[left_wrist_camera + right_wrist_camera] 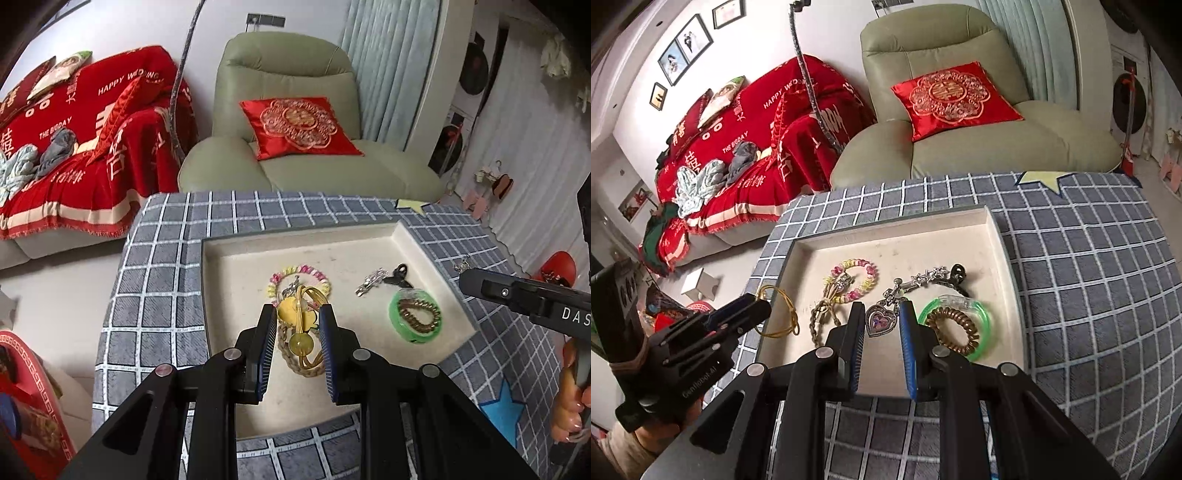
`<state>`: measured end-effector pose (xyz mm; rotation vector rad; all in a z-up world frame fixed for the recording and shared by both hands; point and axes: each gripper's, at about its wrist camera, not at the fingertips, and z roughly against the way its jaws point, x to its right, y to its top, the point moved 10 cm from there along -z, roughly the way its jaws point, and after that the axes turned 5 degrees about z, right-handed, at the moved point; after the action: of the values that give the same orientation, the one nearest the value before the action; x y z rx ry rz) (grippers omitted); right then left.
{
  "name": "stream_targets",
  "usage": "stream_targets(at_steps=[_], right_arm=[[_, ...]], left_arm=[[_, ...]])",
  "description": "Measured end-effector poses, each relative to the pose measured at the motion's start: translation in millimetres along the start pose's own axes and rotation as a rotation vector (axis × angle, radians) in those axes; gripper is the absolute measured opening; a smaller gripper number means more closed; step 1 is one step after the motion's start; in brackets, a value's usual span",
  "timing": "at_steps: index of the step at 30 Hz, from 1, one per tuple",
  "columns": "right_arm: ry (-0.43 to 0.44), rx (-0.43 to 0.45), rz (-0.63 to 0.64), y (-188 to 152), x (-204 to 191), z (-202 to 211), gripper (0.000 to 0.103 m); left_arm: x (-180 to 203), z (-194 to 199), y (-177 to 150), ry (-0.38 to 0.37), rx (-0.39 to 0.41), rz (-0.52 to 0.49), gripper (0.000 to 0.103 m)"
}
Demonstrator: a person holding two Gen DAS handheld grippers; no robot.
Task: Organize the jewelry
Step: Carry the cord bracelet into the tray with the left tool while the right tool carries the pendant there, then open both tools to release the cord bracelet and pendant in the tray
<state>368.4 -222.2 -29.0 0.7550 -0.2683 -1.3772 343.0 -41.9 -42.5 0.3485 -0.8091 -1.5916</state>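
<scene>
A cream tray point(295, 243) lies on a checked cloth and holds the jewelry. My left gripper point(298, 314) is open over the tray, its jaws on either side of a yellow cord hair tie with a bead point(301, 343), not closed on it. A pastel bead bracelet point(299, 275) lies just beyond. My right gripper point(881, 314) is open above a heart pendant point(881, 320), which hangs from a silver chain clip point(925, 277). A green ring point(979, 314) around a brown coil hair tie point(955, 328) lies to the right. The yellow cord point(779, 314) shows by the left gripper.
A braided cord point(822, 317) and a black clip point(958, 271) also lie in the tray point(993, 236). The checked cloth point(155, 295) covers the table. A green armchair with a red cushion point(299, 125) stands behind, a red-covered sofa point(74, 155) to the left.
</scene>
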Motion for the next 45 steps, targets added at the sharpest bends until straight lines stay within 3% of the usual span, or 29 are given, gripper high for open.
stream_targets(at_steps=[16,25,43,45], right_arm=[[0.010,-0.110,0.032,-17,-7,-79,0.021],[-0.092,-0.122,0.069,-15,13,-93,0.021],[-0.103,-0.172,0.102,-28,7,-109,0.022],[-0.097,-0.177,0.094,-29,6,-110,0.028]], left_arm=[[-15,-51,-23,0.075,-0.086,0.003,0.040],[-13,-67,-27,0.114,-0.107,-0.027,0.040],[-13,-77,-35,0.134,-0.135,-0.043,0.040],[-12,-76,-35,0.134,-0.131,-0.047,0.040]])
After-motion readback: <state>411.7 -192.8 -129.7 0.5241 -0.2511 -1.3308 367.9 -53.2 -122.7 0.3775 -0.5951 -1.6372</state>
